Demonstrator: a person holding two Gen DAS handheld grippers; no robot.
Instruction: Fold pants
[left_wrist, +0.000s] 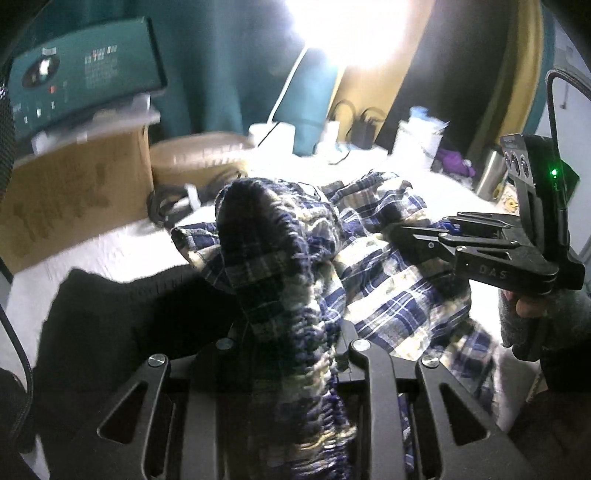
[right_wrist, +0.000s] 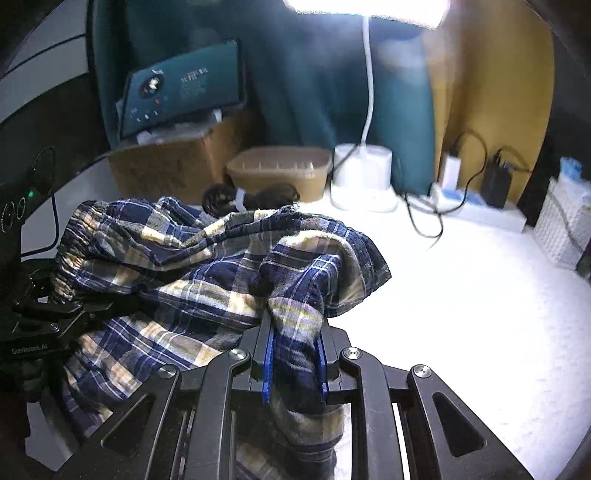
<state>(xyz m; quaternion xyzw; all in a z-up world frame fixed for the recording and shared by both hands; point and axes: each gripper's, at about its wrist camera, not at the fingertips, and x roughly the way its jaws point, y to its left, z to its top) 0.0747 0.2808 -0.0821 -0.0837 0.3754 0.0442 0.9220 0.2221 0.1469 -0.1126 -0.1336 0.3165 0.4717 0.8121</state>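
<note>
Both the left gripper (left_wrist: 291, 332) and right gripper (right_wrist: 295, 354) have jaws clamped on the plaid pants (right_wrist: 177, 266); pants bunched above the worktop (right_wrist: 461, 314), folding barely begun.

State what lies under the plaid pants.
The plaid pants rest bunched on a white tabletop, with a black cloth at one edge. Whatever lies beneath the heap is covered.

White tabletop (right_wrist: 461, 314) right of the pants (right_wrist: 192, 266) lies open; lamp base (right_wrist: 362, 181) and cables (right_wrist: 428, 218) crowd the back.
</note>
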